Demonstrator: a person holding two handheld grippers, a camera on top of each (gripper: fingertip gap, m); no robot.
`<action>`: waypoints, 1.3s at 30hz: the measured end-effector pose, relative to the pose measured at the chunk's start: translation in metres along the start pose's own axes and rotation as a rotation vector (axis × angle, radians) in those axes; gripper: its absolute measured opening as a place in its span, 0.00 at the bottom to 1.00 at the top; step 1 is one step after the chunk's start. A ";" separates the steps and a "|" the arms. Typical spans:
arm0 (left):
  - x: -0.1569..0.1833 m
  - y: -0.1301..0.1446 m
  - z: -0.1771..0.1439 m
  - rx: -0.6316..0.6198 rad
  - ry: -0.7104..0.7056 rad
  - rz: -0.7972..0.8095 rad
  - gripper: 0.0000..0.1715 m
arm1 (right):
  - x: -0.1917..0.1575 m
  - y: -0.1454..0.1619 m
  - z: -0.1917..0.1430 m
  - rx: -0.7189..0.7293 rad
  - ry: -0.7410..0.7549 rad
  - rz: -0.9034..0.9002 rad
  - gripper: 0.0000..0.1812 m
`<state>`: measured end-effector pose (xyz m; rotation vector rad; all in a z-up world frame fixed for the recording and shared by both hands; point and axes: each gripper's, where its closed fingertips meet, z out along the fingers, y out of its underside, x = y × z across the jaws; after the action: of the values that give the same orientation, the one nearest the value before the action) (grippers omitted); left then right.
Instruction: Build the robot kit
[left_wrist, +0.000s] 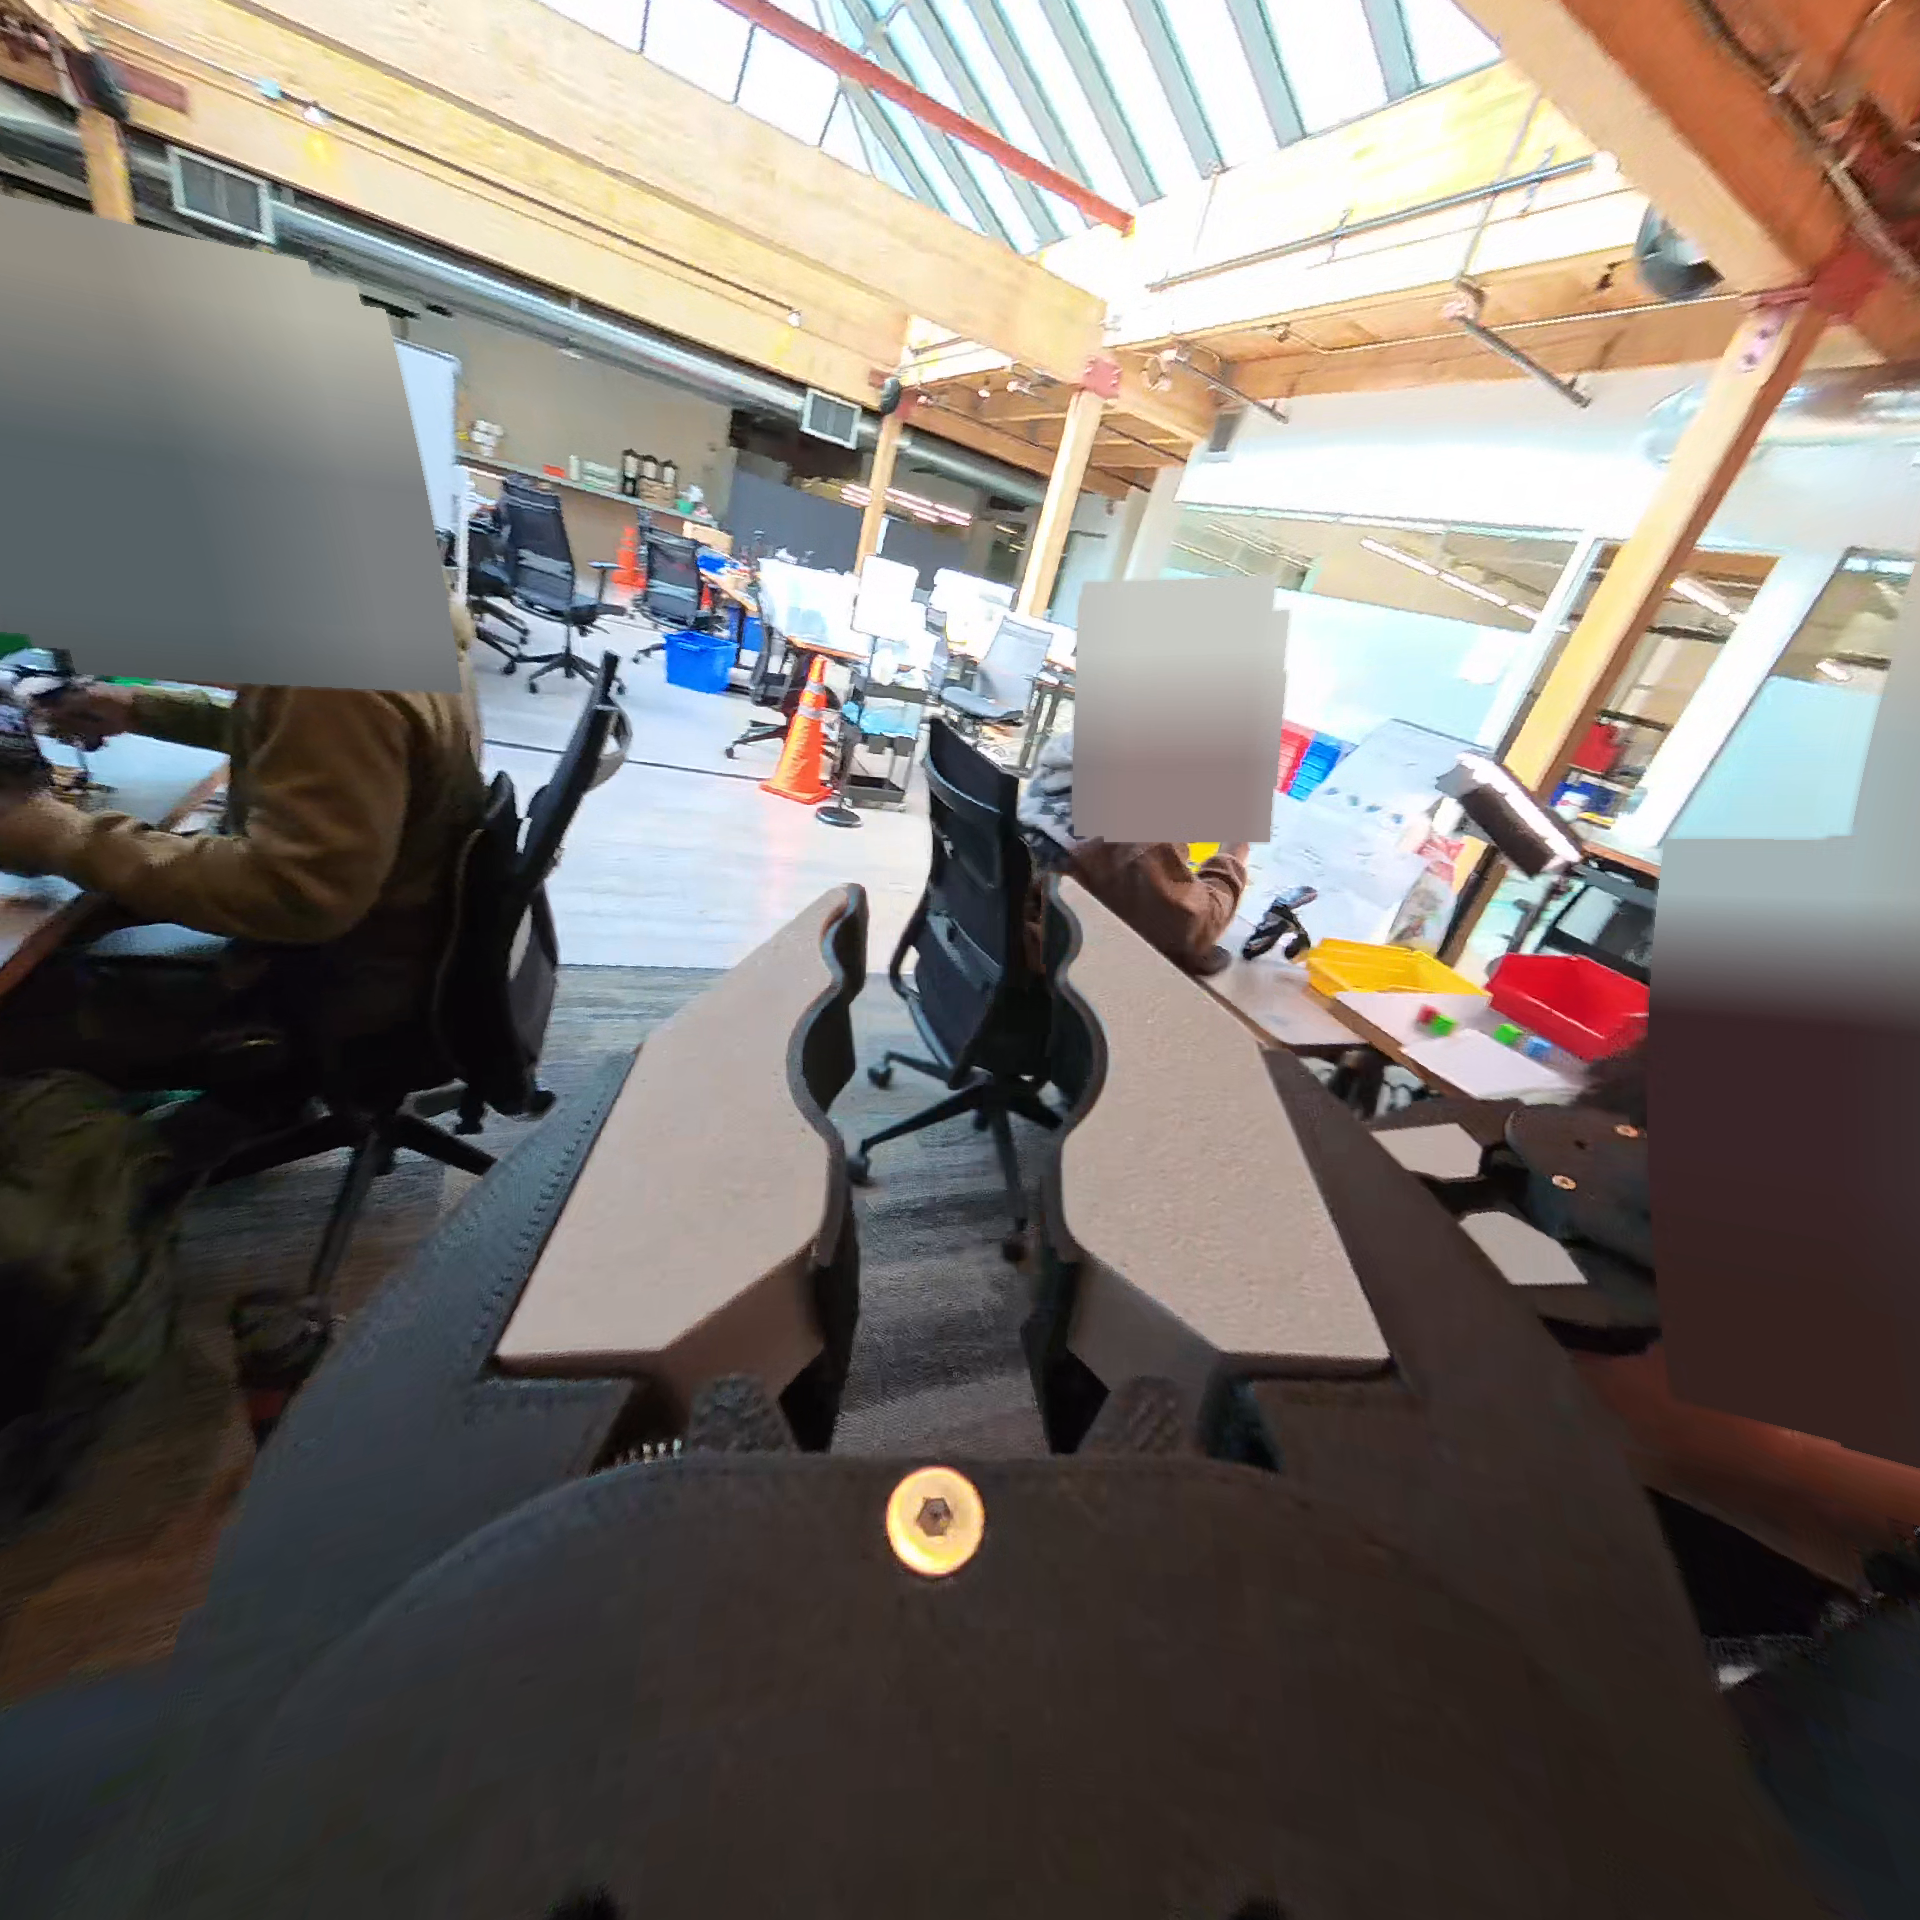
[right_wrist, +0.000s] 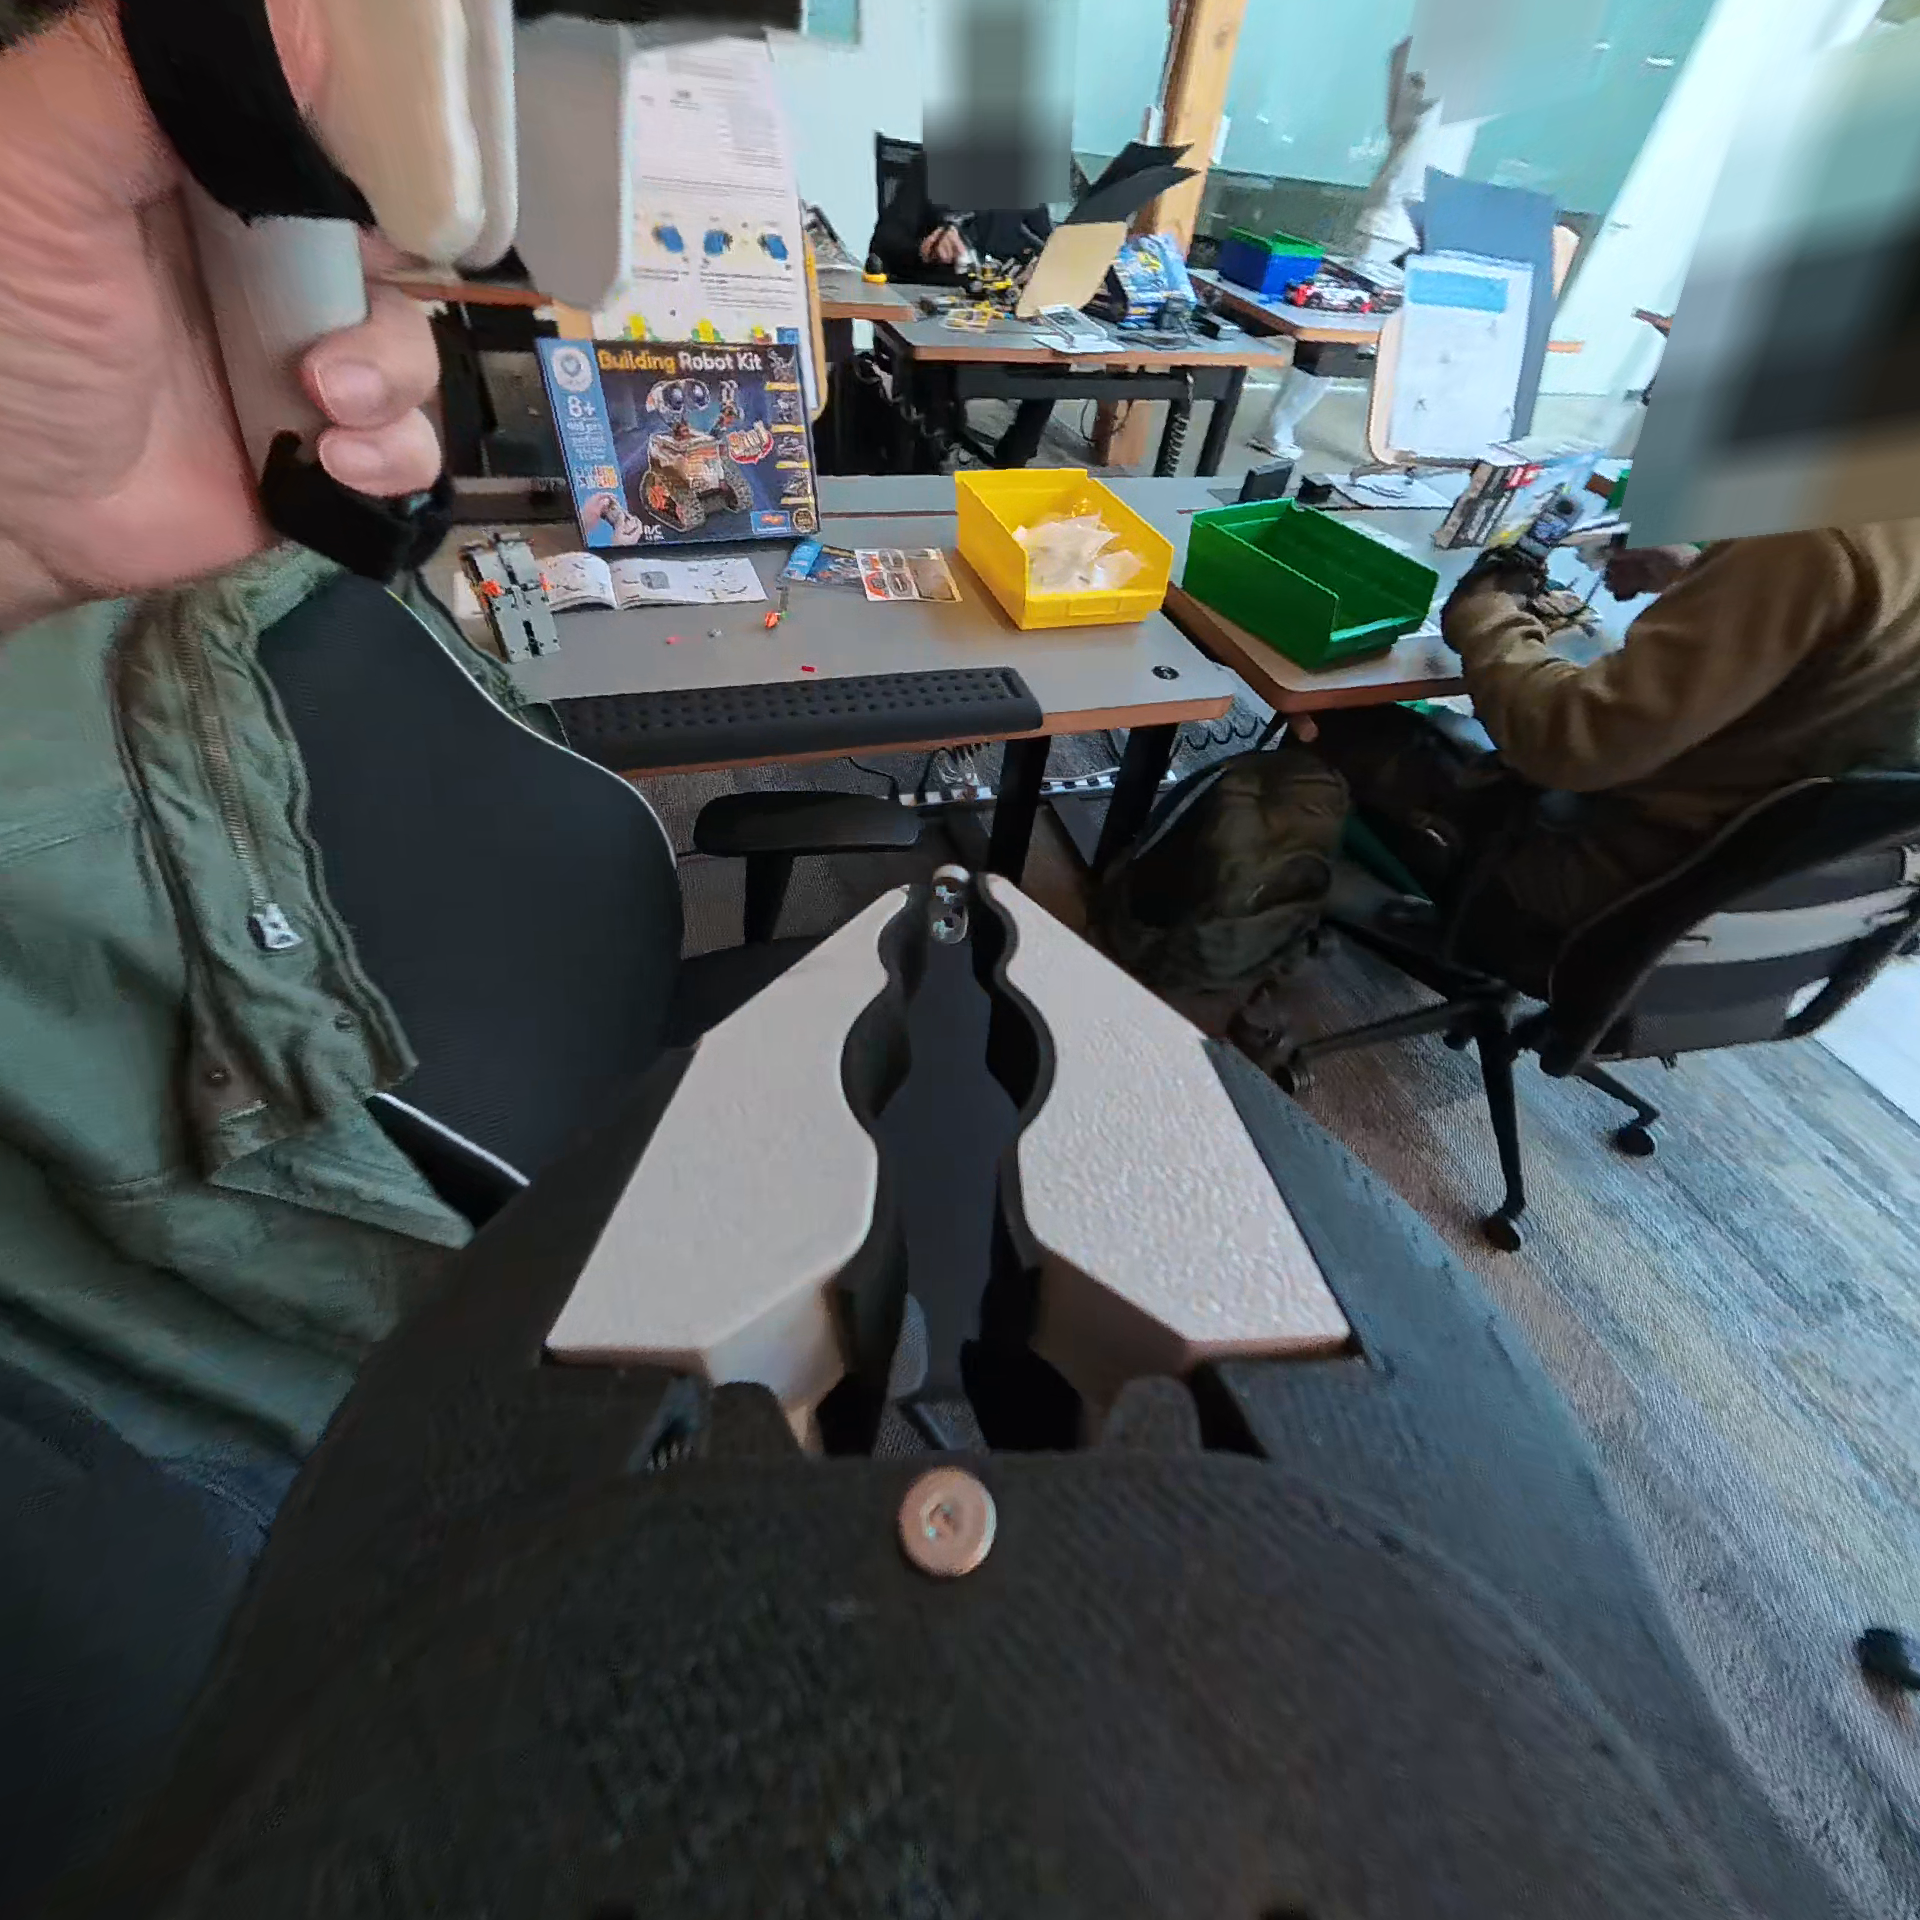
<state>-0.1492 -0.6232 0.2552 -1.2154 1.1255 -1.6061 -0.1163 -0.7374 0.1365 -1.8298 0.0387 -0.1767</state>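
Your right gripper (right_wrist: 953, 889) pinches a small pale holed piece (right_wrist: 948, 914) at its tips, probably light and stiff; your left gripper (left_wrist: 954, 902) gapes empty.

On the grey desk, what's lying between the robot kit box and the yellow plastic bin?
In the right wrist view, flat printed sheets lie on the grey desk between the standing box and the yellow plastic bin.
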 end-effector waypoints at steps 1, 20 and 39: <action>-0.010 -0.002 0.011 0.014 -0.019 0.011 0.18 | 0.014 0.003 0.011 0.006 -0.012 -0.013 0.05; -0.193 -0.029 0.226 0.122 -0.398 0.128 0.16 | 0.269 -0.020 0.174 0.086 -0.292 -0.189 0.05; -0.314 -0.064 0.174 0.224 -0.956 0.244 0.16 | 0.351 -0.085 0.363 0.147 -0.628 -0.317 0.05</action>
<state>0.0799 -0.3394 0.2613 -1.3828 0.4315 -0.7540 0.2764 -0.4089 0.1621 -1.6650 -0.6880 0.1761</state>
